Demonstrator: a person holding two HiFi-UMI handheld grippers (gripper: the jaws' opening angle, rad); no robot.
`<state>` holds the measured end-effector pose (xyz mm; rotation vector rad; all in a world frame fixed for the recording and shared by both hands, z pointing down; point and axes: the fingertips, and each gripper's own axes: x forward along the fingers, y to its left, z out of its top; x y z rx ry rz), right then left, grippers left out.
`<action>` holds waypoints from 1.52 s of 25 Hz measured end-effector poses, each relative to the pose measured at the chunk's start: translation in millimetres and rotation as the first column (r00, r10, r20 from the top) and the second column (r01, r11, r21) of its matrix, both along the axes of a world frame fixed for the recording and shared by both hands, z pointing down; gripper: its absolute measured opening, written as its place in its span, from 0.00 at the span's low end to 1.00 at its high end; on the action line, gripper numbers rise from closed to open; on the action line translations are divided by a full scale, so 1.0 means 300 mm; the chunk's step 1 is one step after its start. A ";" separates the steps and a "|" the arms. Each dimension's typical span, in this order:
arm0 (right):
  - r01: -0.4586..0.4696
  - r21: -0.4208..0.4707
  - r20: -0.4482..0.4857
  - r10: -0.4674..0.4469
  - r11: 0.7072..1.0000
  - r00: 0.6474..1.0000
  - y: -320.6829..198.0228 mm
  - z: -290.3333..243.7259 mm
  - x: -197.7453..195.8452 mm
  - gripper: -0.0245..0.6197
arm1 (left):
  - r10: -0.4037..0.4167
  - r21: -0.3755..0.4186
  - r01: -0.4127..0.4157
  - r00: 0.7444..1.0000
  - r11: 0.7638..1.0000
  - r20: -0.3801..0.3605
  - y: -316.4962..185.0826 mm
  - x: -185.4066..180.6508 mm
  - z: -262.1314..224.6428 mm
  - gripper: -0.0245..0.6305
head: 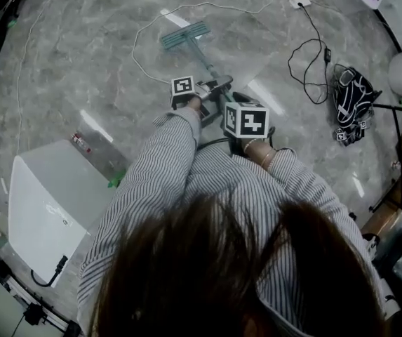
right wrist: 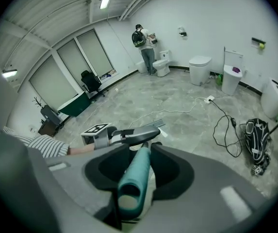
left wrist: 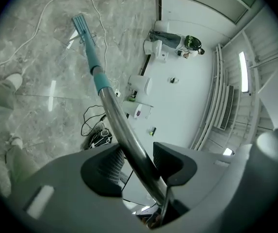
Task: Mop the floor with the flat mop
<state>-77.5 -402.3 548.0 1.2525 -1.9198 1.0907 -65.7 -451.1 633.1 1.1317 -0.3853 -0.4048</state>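
Handling: mop (head: 184,34) judged light, stiff, pole (left wrist: 122,125) likely slippery. Jaws of left gripper (left wrist: 138,163) were clamped on that pole, right gripper (right wrist: 141,165) on its teal end grip (right wrist: 138,178).

The floor (head: 67,69) is grey stone, smooth and shiny. The flat mop (head: 186,37) has a pole (left wrist: 126,130) of smooth shiny metal and a teal handle end (right wrist: 135,176) that looks like dull plastic. The left tool (left wrist: 139,157) and right tool (right wrist: 141,159) are dull grey plastic. One dark pad (left wrist: 110,166) is ribbed. The sleeve (head: 158,177) is striped cloth.
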 end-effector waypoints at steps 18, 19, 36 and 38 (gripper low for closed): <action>0.018 -0.016 -0.038 -0.018 1.000 0.999 -0.107 0.042 -0.079 0.23 | -0.135 -0.088 0.129 0.989 0.988 -0.061 -0.117 -0.087 0.008 0.29; 0.023 -0.017 -0.037 -0.024 1.000 0.999 -0.091 0.042 -0.066 0.23 | -0.136 -0.090 0.131 0.989 0.987 -0.059 -0.100 -0.075 0.008 0.29; 0.139 -0.016 -0.037 -0.140 0.990 0.989 0.489 0.050 0.400 0.22 | -0.303 -0.076 0.298 0.950 0.952 -0.076 0.472 0.362 0.010 0.28; 0.160 -0.019 -0.041 -0.160 0.987 0.986 0.576 0.038 0.423 0.22 | -0.330 -0.078 0.324 0.941 0.943 -0.079 0.558 0.384 -0.001 0.28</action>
